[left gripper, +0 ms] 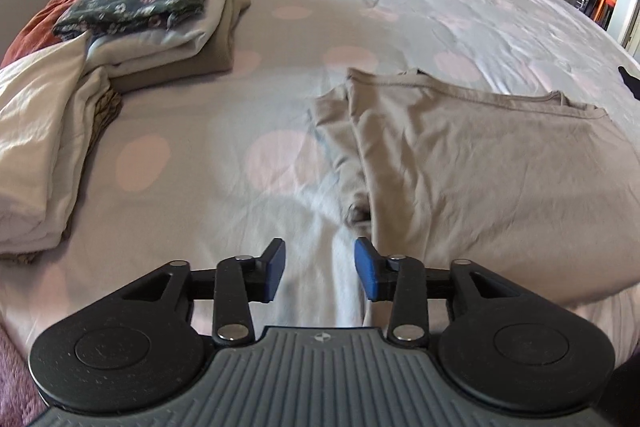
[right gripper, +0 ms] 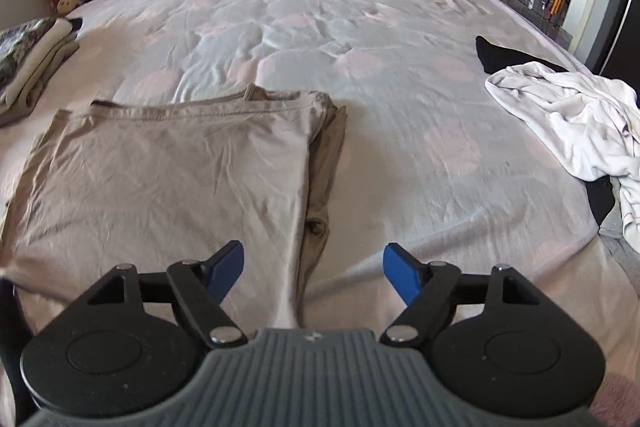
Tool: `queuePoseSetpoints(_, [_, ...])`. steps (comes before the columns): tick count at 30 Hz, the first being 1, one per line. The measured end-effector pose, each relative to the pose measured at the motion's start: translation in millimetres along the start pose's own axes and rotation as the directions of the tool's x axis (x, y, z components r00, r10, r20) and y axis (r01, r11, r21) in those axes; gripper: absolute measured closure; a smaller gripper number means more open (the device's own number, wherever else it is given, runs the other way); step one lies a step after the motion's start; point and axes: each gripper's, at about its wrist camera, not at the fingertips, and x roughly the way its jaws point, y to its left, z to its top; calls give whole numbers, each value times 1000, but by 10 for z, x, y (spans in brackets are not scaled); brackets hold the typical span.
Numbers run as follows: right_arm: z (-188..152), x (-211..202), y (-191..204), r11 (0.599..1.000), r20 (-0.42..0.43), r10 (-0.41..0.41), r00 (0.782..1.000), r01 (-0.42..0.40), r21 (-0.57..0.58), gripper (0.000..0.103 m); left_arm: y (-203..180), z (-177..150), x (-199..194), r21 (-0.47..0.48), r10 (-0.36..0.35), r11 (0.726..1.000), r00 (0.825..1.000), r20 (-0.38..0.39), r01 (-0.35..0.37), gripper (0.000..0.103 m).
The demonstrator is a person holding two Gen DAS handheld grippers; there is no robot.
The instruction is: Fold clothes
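While a tan T-shirt (right gripper: 168, 167) lies flat on the bed (right gripper: 360, 67), both sleeves look already tucked in along its sides, leaving a long rectangle with the neckline at the far end. That shape suggests the side folds are done and a fold from hem to collar comes next. The left gripper (left gripper: 320, 267) hovers near the shirt's near left corner, fingers parted and holding nothing. The right gripper (right gripper: 313, 273) hovers over the near right edge, spread wider, also empty. Each seems placed to pinch a hem corner. To the left, apart from the shirt, sits a stack of folded clothes (left gripper: 160, 23) topped by a dark floral piece, with a cream bundle (left gripper: 44, 147) nearer the front. To the right, well apart, a crumpled white garment (right gripper: 572, 123) lies over something black. Nothing blocks the bedspread beyond the collar.
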Motion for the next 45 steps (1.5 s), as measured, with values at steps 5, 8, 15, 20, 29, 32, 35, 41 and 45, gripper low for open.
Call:
queuePoseSetpoints(5, [231, 166, -202, 986, 24, 21, 999, -24, 165, 24, -134, 184, 190, 33, 2, 999, 1000, -2, -2, 65])
queuePoseSetpoints(8, [340, 237, -258, 983, 50, -9, 999, 0, 183, 24, -200, 277, 306, 43, -3, 999, 1000, -4, 3, 64])
queuePoseSetpoints(15, [552, 623, -273, 991, 41, 15, 999, -21, 134, 24, -372, 425, 578, 57, -26, 998, 999, -20, 28, 63])
queuePoseSetpoints(20, [623, 888, -217, 995, 6, 22, 1000, -23, 100, 24, -444, 433, 740, 56, -30, 998, 999, -30, 32, 61])
queuePoseSetpoints(29, [421, 1230, -252, 989, -50, 67, 997, -59, 134, 9, -402, 330, 851, 1, 12, 1000, 1000, -6, -12, 31])
queuePoseSetpoints(32, [377, 1291, -177, 993, -52, 72, 996, -67, 102, 0, -278, 290, 886, -77, -18, 997, 1000, -6, 17, 24])
queuePoseSetpoints(35, [363, 1329, -101, 997, -51, 38, 998, -34, 67, 0, -243, 264, 891, -73, -30, 997, 999, 9, 31, 23])
queuePoseSetpoints(41, [377, 1350, -141, 996, -54, 50, 997, -46, 80, 0, -203, 238, 882, -102, -48, 994, 999, 22, 50, 21])
queuePoseSetpoints(45, [450, 1225, -219, 989, 23, 71, 997, -74, 127, 2, -192, 311, 814, -106, -51, 993, 998, 28, 54, 31])
